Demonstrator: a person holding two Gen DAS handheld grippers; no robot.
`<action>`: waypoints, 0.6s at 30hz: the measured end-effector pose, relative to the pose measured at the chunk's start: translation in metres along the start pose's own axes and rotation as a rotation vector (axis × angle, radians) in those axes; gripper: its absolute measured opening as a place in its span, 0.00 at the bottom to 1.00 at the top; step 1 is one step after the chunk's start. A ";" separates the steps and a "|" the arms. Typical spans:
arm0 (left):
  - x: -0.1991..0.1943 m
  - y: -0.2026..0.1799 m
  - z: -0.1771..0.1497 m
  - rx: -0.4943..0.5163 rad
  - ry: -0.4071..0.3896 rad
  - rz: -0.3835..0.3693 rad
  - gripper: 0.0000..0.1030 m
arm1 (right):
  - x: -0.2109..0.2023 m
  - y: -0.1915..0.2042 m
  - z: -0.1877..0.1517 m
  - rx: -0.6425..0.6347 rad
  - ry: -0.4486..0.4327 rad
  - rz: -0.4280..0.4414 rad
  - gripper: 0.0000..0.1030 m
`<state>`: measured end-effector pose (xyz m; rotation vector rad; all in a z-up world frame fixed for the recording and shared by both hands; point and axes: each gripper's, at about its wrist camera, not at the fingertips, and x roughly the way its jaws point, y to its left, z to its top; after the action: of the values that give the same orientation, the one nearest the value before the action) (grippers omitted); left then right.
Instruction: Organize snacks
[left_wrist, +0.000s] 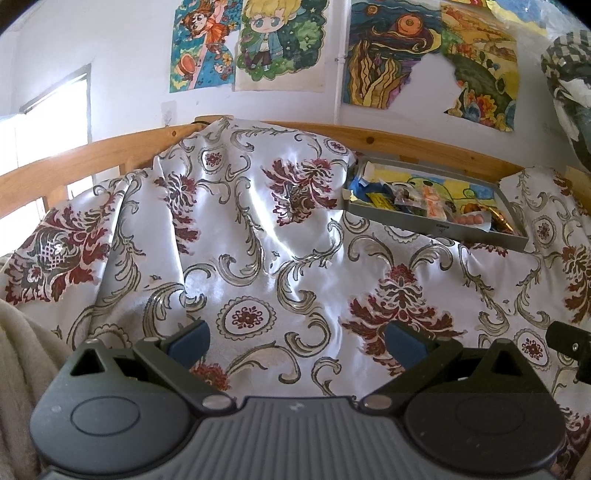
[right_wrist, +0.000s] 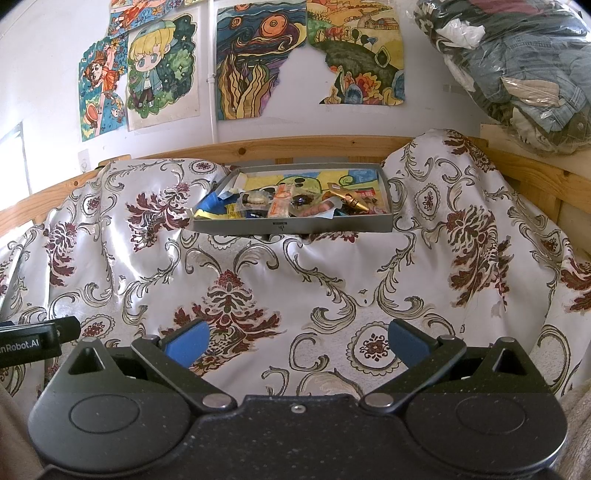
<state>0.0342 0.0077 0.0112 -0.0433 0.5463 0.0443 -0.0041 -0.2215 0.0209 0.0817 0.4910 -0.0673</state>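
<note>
Left tongs (left_wrist: 297, 341) and right tongs (right_wrist: 295, 341) are both gaping wide, holding nothing, over the floral satin cloth (right_wrist: 295, 280). The shallow grey tray (right_wrist: 291, 224) of jumbled wrapped snacks (right_wrist: 282, 206) is sitting far back; individual packets are overlapping, hard to distinguish.

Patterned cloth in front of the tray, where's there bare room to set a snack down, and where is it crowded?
The cloth lies bare between the grey tray and both open grippers, right and left. It rises in humps either side of the tray. The tray is crowded, with snacks piled along its near wall.
</note>
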 end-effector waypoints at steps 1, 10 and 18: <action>-0.001 -0.001 0.000 0.003 -0.004 0.002 1.00 | 0.000 0.000 0.000 0.000 0.000 0.000 0.99; 0.000 0.000 0.001 -0.008 0.000 0.000 1.00 | 0.000 0.001 0.000 0.000 0.001 -0.001 0.99; -0.001 0.000 0.001 -0.006 0.002 -0.003 1.00 | 0.000 0.001 0.000 0.001 0.002 -0.002 0.99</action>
<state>0.0342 0.0080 0.0124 -0.0498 0.5486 0.0431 -0.0041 -0.2206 0.0206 0.0818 0.4930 -0.0691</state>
